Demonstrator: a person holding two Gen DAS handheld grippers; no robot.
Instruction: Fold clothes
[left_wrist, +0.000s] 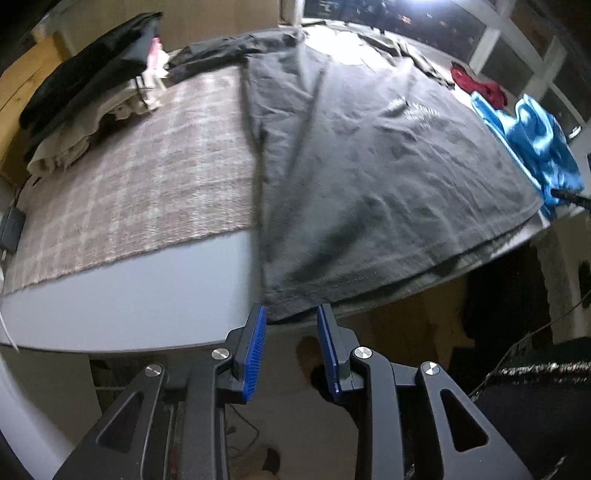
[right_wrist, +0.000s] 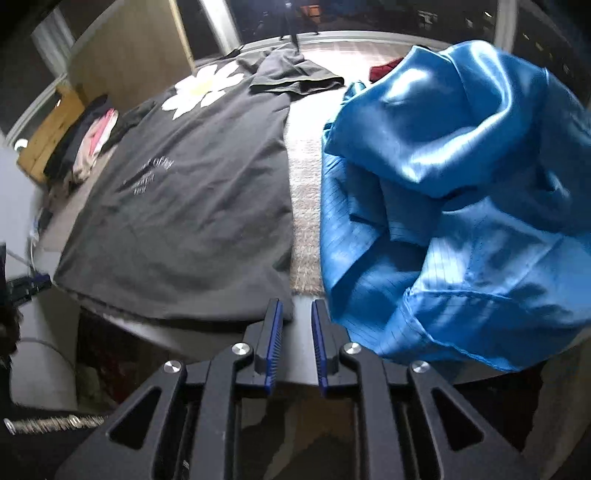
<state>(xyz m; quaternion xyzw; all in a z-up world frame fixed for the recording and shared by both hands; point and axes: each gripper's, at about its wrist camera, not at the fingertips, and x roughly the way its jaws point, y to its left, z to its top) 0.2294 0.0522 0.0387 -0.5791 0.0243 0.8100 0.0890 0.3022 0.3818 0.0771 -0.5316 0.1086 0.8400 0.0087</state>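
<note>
Nearest in the left wrist view: left gripper, blue pads parted, nothing clamped, tips just off the near left corner of the dark grey T-shirt, at its hem. Hem draped slightly over the near edge of the grey table. Shirt spread flat, front up, reaching from the near edge to the far side, small pale lettering at mid-chest, a bright patch at the far end. Left sleeve stretched out to the far left. Under the shirt and to its left, a pale checked cloth covering most of the tabletop. At far left, a stack of folded clothes, dark on top, cream below. At right, a crumpled blue satin garment touching the shirt's right edge; beyond it, a red cloth.

Nearest in the right wrist view: right gripper, pads likewise apart with a clear gap and nothing between them, hovering just off the shirt's near right corner. T-shirt to the left of centre, white daisy print near its far end, right sleeve lying out flat at the far side. Strip of checked cloth showing between the shirt and the blue garment, bulky and heaped at right, overhanging the near table edge. Folded stack at far left.
</note>
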